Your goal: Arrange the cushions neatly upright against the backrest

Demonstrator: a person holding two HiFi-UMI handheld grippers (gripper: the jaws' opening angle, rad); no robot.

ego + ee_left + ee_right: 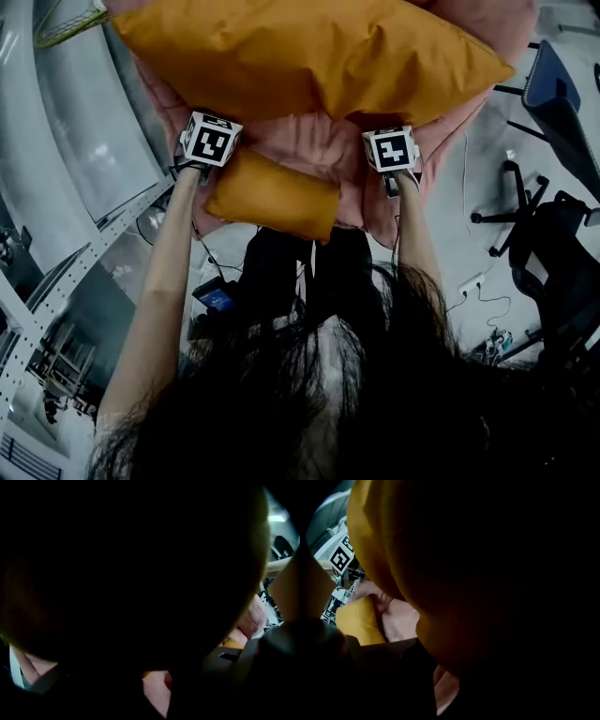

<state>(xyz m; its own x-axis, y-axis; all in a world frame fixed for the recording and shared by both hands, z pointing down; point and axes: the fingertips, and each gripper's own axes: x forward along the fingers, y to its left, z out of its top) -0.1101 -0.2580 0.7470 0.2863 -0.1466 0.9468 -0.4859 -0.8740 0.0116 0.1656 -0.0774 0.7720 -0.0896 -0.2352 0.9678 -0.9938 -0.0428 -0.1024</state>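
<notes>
Both claws are pointing steeply downward at the near edge of a large orange fabric cushion (309, 52), which is spreading wide above and beyond them and across a rumpled pink padded seat (314, 145).

The left claw (208, 142) is sitting at the near left end of that cushion. In the left gripper view the cushion's dark bulk is filling nearly everything ahead of the jaws. They are standing narrowly apart and appear clamped on its edge, with a sliver of pink seat showing between them.

The right claw (392, 155) is at the cushion's near right end. In the right gripper view the orange fabric is bulging down over its jaws, which are likewise drawn close and appear to be gripping the cushion's edge.

A small orange rectangular cushion (274, 195) is lying flat on the seat between the two claws and slightly nearer the person than they are, apart from both.

The person's bare forearms (159, 281) are reaching out behind the claws, and dark hair (309, 412) is hanging across the bottom of the head view. A black wheeled office chair (562, 253) is standing on the floor well to the right of the right claw.
</notes>
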